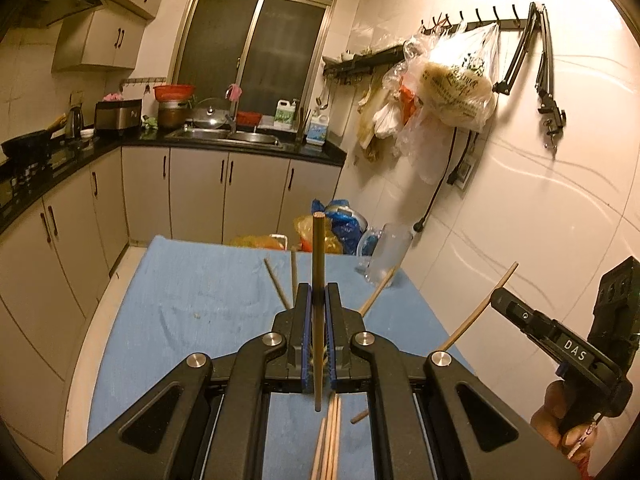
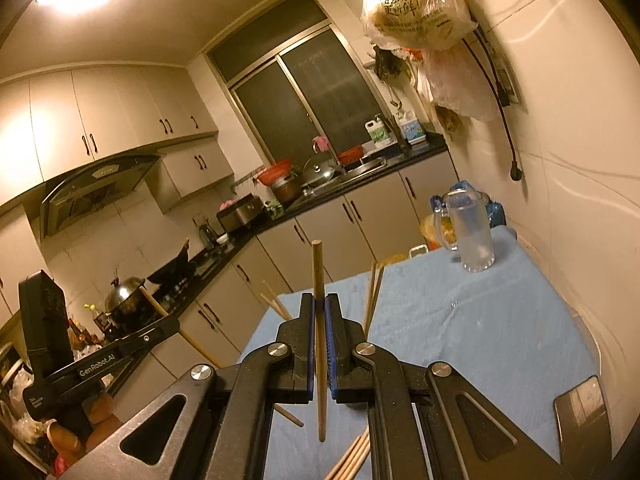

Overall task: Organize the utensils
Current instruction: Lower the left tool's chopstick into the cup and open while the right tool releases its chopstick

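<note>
A: Condition of the left gripper [image 1: 319, 300]?

B: Jaws closed on one dark chopstick [image 1: 319, 280], upright between the blue pads. The right gripper [image 2: 320, 312] clamps a lighter chopstick [image 2: 319, 320] the same way.

A: Surroundings, largest first?

B: The blue cloth [image 1: 200, 300] on the table lies below both jaws. A clear plastic jug [image 2: 470, 234] stands ahead and right of the right jaws. Loose chopsticks [image 1: 330, 440] lie bundled beneath the left jaws; single sticks lie just ahead of both.
</note>
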The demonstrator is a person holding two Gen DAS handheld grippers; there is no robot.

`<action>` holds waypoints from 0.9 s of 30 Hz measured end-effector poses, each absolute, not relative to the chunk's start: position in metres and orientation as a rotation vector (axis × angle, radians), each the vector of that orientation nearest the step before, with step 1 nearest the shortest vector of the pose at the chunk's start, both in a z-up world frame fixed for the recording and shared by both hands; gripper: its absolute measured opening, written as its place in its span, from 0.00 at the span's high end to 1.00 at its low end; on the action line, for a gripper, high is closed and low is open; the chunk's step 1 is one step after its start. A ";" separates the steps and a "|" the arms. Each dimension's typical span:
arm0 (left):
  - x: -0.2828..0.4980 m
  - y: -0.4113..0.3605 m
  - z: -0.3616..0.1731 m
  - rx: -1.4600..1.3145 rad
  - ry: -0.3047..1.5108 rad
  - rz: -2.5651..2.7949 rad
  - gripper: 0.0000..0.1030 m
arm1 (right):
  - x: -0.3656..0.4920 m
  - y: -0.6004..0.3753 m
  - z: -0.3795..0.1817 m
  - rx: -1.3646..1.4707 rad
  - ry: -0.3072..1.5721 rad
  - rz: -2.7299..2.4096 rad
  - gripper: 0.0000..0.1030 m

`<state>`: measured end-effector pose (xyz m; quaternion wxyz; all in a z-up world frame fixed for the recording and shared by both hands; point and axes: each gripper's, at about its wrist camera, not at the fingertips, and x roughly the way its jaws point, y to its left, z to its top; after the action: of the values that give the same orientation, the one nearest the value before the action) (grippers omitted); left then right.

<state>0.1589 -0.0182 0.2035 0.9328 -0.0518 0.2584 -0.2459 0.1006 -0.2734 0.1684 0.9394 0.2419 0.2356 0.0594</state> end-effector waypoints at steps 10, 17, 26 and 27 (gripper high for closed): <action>0.180 -0.034 0.226 -0.101 0.490 -0.512 0.94 | 0.123 -0.281 0.182 0.504 0.446 0.110 0.95; 0.204 -0.042 0.218 -0.119 0.511 -0.510 0.94 | 0.147 -0.285 0.187 0.504 0.434 0.089 0.95; 0.239 -0.046 0.197 -0.159 0.563 -0.502 0.94 | 0.186 -0.289 0.177 0.499 0.447 0.050 0.95; 0.241 -0.046 0.194 -0.159 0.568 -0.501 0.94 | 0.189 -0.289 0.173 0.499 0.454 0.046 0.95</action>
<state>0.2411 -0.0462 0.1937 0.9260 -0.0778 0.2771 -0.2443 0.1889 -0.2891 0.1728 0.9434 0.2448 0.2227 0.0227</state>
